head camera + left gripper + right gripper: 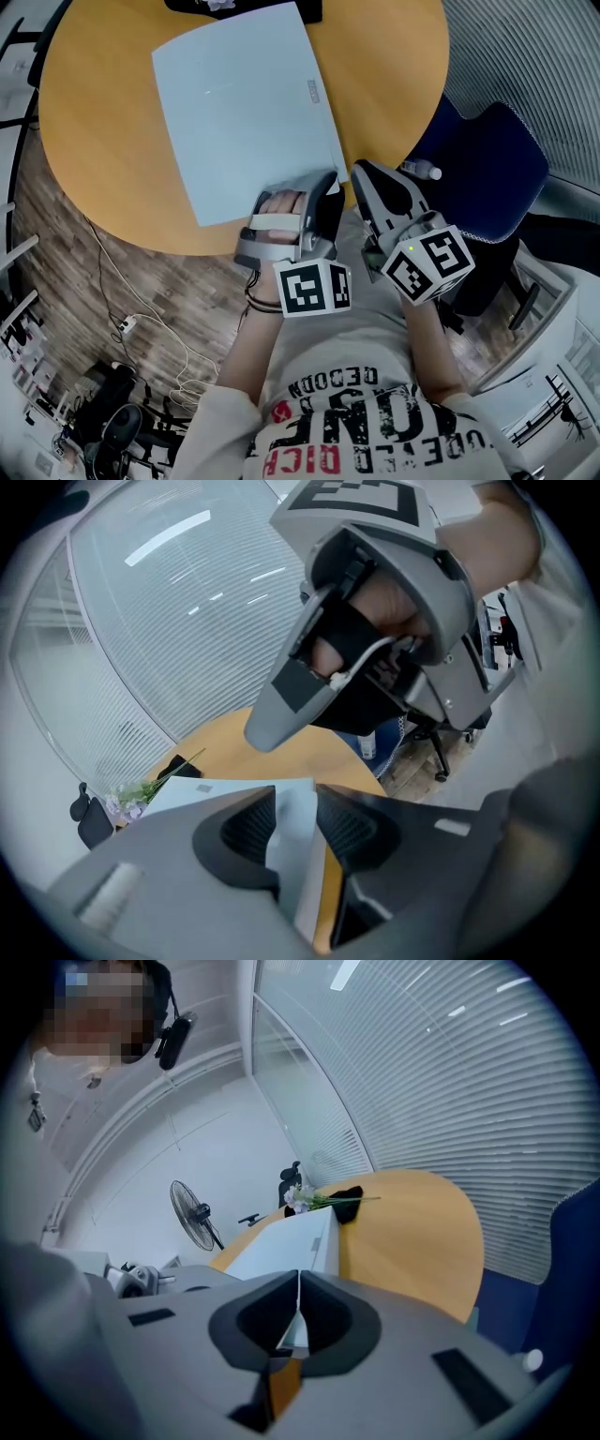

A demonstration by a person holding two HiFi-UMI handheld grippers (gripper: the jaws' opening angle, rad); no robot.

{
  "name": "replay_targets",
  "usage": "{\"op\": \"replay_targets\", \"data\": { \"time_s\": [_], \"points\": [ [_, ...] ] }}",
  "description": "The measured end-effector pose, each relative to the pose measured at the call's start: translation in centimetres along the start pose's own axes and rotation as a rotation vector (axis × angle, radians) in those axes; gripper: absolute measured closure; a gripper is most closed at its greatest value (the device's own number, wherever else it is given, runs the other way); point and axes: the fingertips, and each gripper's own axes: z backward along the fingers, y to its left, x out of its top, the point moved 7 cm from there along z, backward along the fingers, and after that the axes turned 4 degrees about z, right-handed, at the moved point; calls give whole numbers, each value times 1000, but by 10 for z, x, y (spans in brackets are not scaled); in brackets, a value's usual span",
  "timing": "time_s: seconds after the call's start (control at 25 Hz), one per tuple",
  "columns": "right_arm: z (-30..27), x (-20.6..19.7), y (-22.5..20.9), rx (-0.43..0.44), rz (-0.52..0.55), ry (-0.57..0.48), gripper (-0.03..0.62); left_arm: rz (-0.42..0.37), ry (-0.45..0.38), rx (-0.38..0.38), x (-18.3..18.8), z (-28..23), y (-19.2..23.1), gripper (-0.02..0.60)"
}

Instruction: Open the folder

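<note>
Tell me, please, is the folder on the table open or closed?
Closed: the folder lies flat on the table with its cover down, its near corner between the open jaws of the left gripper.

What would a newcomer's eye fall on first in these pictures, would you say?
The pale folder lying closed on the round wooden table. At its near corner, the left gripper stands open around its edge, while the right gripper is pinched shut on it.
</note>
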Motion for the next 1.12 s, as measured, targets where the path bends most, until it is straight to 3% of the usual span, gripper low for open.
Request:
{"op": "replay_targets", "data": {
  "time_s": [0.28, 0.48, 0.68, 0.88, 1.12],
  "points": [
    [-4, 3, 0, 7, -3, 11, 582, 15, -9, 8, 0, -1, 1, 448],
    [-7, 6, 3, 15, -1, 20, 582, 60, -48, -1, 3, 4, 5, 505],
    [-8, 9, 1, 9, 4, 17, 582, 145, -95, -3, 6, 9, 11, 528],
    [-12, 5, -4, -2, 10, 39, 582, 300, -181, 4, 5, 18, 22, 545],
    [-12, -6, 0, 25, 8, 72, 582, 423, -261, 25, 10, 33, 30, 557]
  ]
}}
